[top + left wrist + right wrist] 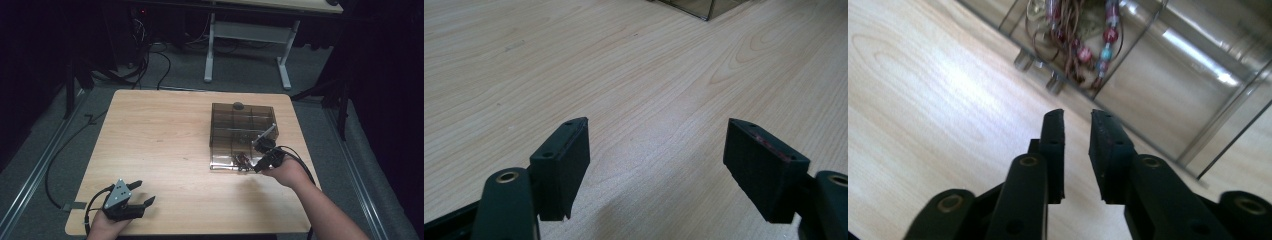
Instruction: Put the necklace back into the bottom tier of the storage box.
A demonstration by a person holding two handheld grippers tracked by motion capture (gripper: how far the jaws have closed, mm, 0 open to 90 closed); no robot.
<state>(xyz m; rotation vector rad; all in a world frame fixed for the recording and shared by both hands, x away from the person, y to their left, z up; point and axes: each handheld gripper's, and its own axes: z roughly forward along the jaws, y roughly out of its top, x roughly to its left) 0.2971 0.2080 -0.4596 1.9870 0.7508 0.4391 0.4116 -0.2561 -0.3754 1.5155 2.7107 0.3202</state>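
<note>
In the high view, a wooden tabletop (165, 145) is carrying a smoky clear box (242, 135) with compartments, sitting toward 2 o'clock from the tabletop's middle, with a small dark knob (238, 105) at its far edge. The left hand-held gripper (142, 192) is resting near the 7 o'clock corner, its jaws spread wide with nothing between them, well apart from the box. The right hand-held gripper (260, 167) is sitting at the box's near right corner, at about 4 o'clock, held by a hand (287, 172). In the left gripper view, the left hand-held gripper (656, 150) is hanging released over bare wood, and a corner of the box (704, 7) is showing at 12 o'clock. In the right gripper view, the right hand-held gripper (1078, 137) is standing nearly clenched, a narrow gap between its jaws and nothing in it, pointing at the box wall (1168, 85); a tangle of beads (1083, 35) on brown cord is lying inside the box at 12 o'clock.
</note>
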